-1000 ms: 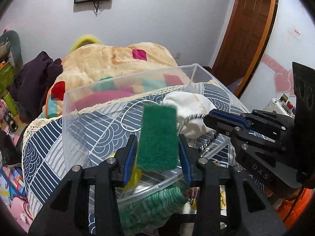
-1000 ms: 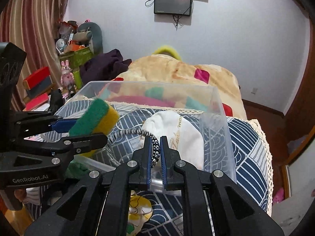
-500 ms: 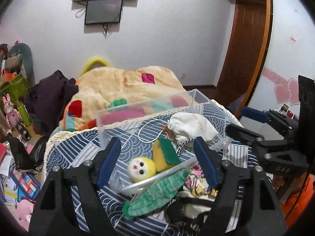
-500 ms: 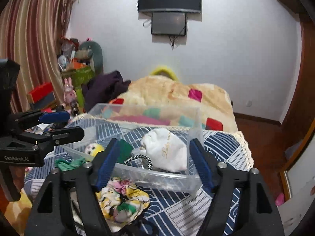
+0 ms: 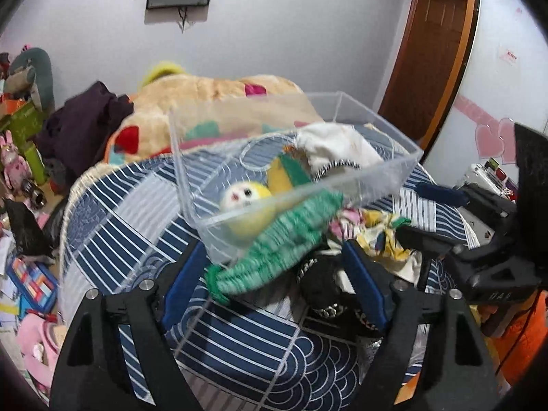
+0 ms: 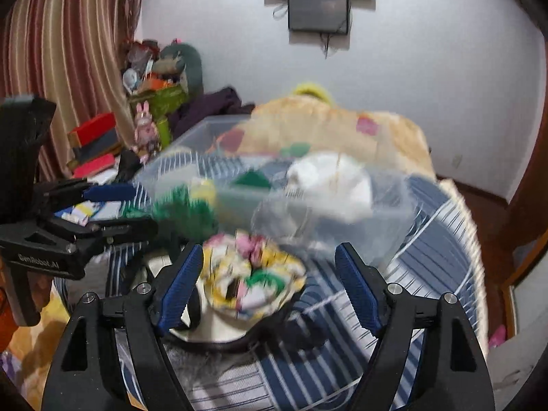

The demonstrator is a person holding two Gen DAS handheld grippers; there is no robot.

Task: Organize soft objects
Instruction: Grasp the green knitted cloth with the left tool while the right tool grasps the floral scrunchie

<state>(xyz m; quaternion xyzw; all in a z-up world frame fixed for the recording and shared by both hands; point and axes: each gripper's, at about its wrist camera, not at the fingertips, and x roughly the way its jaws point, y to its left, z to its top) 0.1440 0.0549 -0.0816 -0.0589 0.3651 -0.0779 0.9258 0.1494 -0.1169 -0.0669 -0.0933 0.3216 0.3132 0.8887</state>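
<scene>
A clear plastic bin (image 5: 373, 174) sits on the blue patterned bedspread (image 5: 113, 212). In it lie a yellow plush ball with a face (image 5: 245, 195), a green and yellow sponge (image 5: 287, 171) and a white pouch (image 5: 335, 144). My left gripper (image 5: 274, 274) is open and empty over a green knitted cloth (image 5: 274, 250) in front of the bin. My right gripper (image 6: 267, 281) is open and empty over a floral fabric piece (image 6: 253, 274), which also shows in the left wrist view (image 5: 380, 229). A black item (image 5: 325, 284) lies under the cloths.
A beige patchwork quilt (image 5: 212, 99) and dark clothes (image 5: 85, 123) lie behind the bin. Toys and boxes (image 6: 154, 102) crowd the left side by a striped curtain (image 6: 61, 68). A wooden door (image 5: 431, 51) stands at the right. The bin in the right wrist view (image 6: 308, 198) is blurred.
My left gripper let go of the sponge into the bin and my right let go of the pouch's cord. Both opened, pulled back and dropped toward the cloths in front of the bin.
</scene>
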